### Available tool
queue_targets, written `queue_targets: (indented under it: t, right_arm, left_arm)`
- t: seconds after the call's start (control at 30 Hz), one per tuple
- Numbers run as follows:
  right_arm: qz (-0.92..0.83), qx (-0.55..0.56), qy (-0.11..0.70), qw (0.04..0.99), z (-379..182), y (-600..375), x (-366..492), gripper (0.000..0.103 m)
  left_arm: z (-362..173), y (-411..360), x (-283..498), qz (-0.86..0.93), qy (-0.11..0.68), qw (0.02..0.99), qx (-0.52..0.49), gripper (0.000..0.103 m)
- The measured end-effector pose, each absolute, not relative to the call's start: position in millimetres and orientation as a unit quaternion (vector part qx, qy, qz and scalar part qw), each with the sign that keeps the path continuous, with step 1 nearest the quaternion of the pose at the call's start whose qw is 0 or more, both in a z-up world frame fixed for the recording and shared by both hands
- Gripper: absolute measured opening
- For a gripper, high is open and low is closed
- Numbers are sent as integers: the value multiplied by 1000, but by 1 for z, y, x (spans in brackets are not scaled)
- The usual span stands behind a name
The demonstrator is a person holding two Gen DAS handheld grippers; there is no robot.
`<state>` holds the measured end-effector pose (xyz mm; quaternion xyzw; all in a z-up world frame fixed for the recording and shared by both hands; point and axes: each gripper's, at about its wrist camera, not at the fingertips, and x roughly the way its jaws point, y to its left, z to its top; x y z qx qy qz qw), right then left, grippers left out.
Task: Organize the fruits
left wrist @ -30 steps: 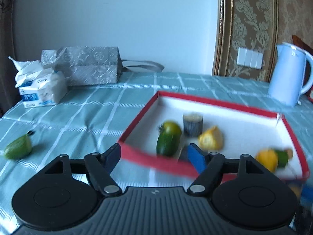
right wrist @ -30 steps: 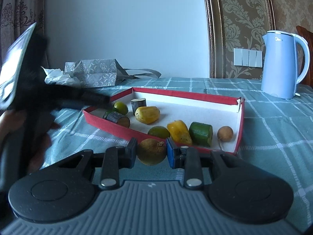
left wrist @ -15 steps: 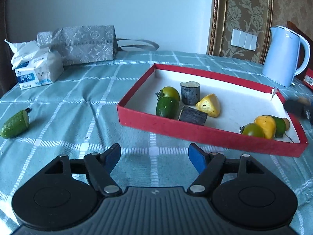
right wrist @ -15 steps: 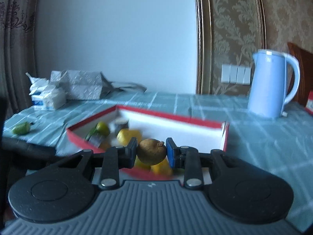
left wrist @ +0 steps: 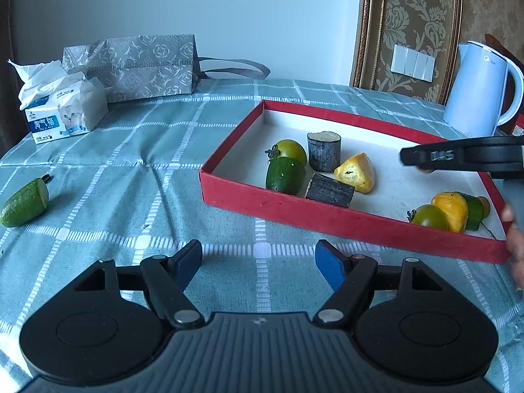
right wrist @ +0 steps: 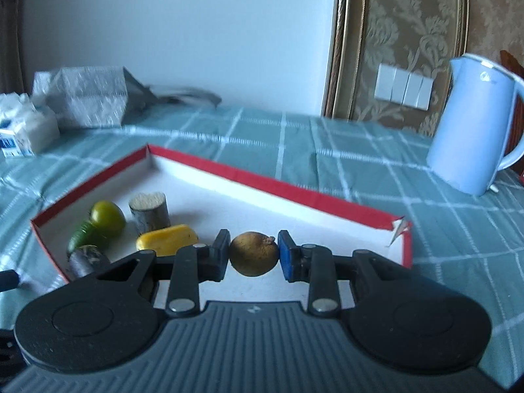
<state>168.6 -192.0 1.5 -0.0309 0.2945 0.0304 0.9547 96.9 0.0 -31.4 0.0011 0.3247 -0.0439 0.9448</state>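
The right tongs (right wrist: 252, 255) are clamped on a round brown fruit (right wrist: 252, 258), hanging over the bare white floor of the red box (right wrist: 268, 181) mid-worktop. The left tongs (left wrist: 258, 263) stand apart, empty, with the green fruit half (left wrist: 24, 203) near the worktop's left edge.

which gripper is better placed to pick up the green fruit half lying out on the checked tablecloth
Left. The left gripper is open and empty, with the green fruit half on its side, outside the red box. The right gripper already clamps a round brown fruit.
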Motion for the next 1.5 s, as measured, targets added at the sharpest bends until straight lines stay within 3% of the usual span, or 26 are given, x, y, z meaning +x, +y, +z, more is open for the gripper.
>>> queue_targets:
  t: [0.23,0.6,0.63,0.7,0.77,0.87,1.0,1.1,1.33,1.5]
  right_arm:
    - [24,-29,345,938,-16,-183,192,30]
    - [17,-12,347,938,-17,-183,195,31]
    - [15,-8,347,938,-17,-183,195,34]
    - [13,-4,348,937,-17,-184,195,59]
    - [8,5,343,939,-16,-187,192,73]
    - [9,23,326,945,-11,-192,182,78]
    - [12,55,286,957,1,-200,156,98]
    - [12,76,254,964,7,-205,127,103]
    - [17,99,186,978,10,-204,53,103]
    - [1,86,180,980,6,-196,25,103]
  left_arm:
    - [-32,-2,98,-47,328,943,5,77]
    - [-33,-4,97,-45,327,944,10,78]
    - [-33,-4,97,-45,327,944,12,78]
    - [-34,-5,97,-44,326,944,14,78]
    - [-34,-5,98,-44,325,945,18,78]
    - [-35,-6,97,-42,323,945,23,78]
    - [-35,-6,97,-40,321,946,25,79]
    - [-35,-6,96,-38,320,946,24,80]
    - [-34,-4,92,-29,314,949,25,80]
    - [-27,3,76,-17,301,953,15,80]
